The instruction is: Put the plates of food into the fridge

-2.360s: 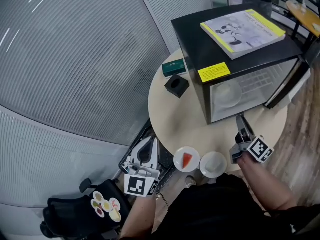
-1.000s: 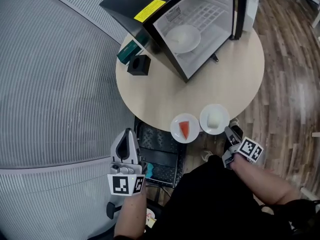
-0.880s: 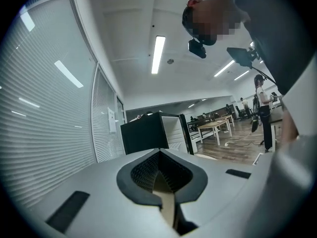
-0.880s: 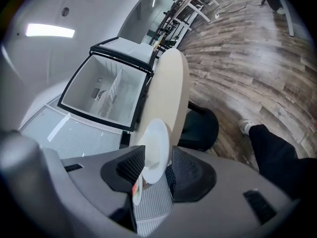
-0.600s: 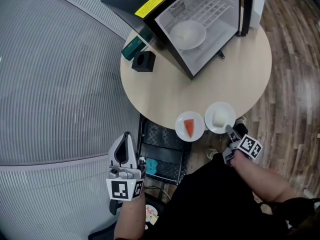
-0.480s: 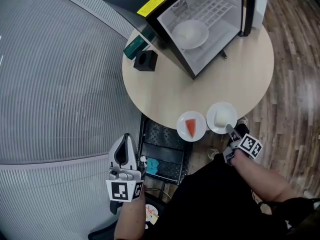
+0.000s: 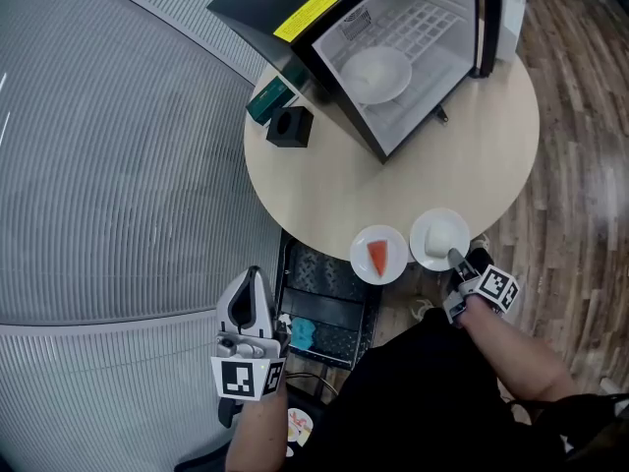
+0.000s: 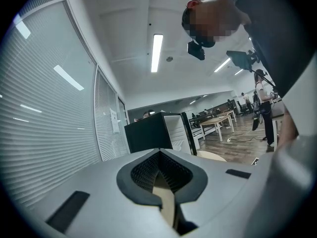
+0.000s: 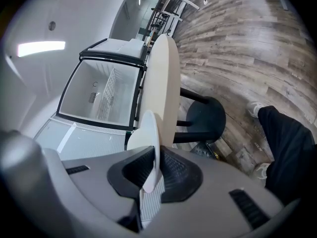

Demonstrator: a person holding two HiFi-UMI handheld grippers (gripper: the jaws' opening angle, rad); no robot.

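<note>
Two white plates sit at the near edge of the round table (image 7: pixel 324 185): one with an orange-red slice (image 7: pixel 379 255), one with a pale lump of food (image 7: pixel 439 236). My right gripper (image 7: pixel 455 257) has just been closing, and its jaws pinch the near rim of the pale-food plate (image 9: pixel 148 133) between the pads. The right gripper (image 9: pixel 152 155) points toward the open black fridge (image 7: pixel 393 116), where a white plate (image 7: pixel 376 75) lies on the shelf. My left gripper (image 7: pixel 253 275) hangs off the table to the left, shut and empty; in its own view the left gripper (image 8: pixel 159 155) points level.
A green box (image 7: pixel 267 99) and a black cube (image 7: pixel 291 126) stand on the table left of the fridge. A black crate (image 7: pixel 319 303) lies on the floor under the table's near edge. The fridge door (image 7: pixel 486 18) stands open to the right. Wooden floor lies right.
The right gripper has sunk a little to the pale-food plate's near rim and closed on it. The left gripper has stayed where it was.
</note>
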